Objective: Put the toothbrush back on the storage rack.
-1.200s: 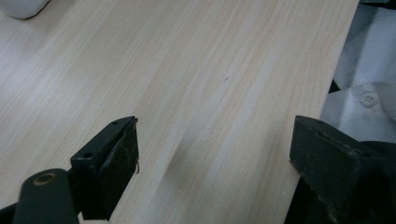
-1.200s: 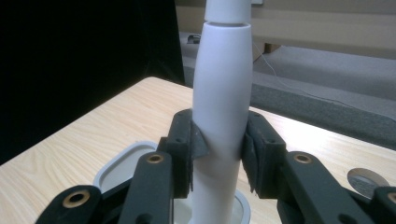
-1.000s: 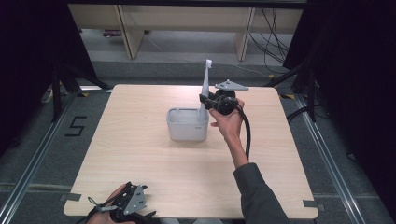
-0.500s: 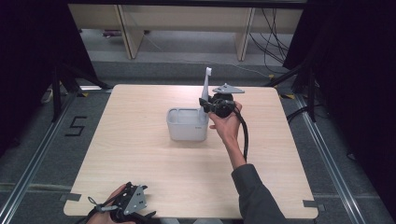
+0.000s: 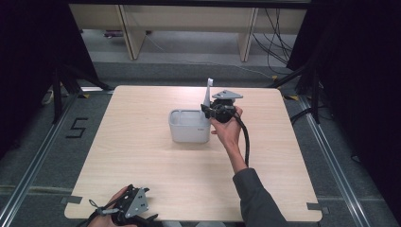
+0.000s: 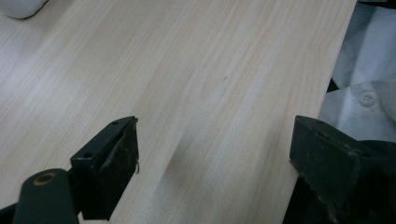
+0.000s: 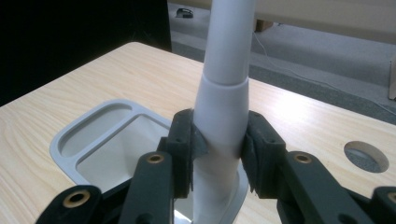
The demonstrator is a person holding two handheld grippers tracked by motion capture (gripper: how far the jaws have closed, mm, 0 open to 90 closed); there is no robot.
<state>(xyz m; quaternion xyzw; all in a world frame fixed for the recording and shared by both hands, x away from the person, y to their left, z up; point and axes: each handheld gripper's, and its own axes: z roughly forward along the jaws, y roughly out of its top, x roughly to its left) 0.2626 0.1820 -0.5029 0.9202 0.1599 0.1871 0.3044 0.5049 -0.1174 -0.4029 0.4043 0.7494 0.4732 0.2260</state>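
Right tool [image 7: 218,149] clamped on tall white plastic brush handle [image 7: 224,93], upright over right end of grey two-compartment plastic holder [image 5: 189,126] mid-tabletop [image 5: 142,156]. Best lowered straight, handle kept vertical, released once seated. Left tool [image 6: 212,154] open, idle at near edge.

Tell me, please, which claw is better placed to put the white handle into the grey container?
Right. The right claw already grips the white handle upright over the grey container. The left claw is open at the near table edge.
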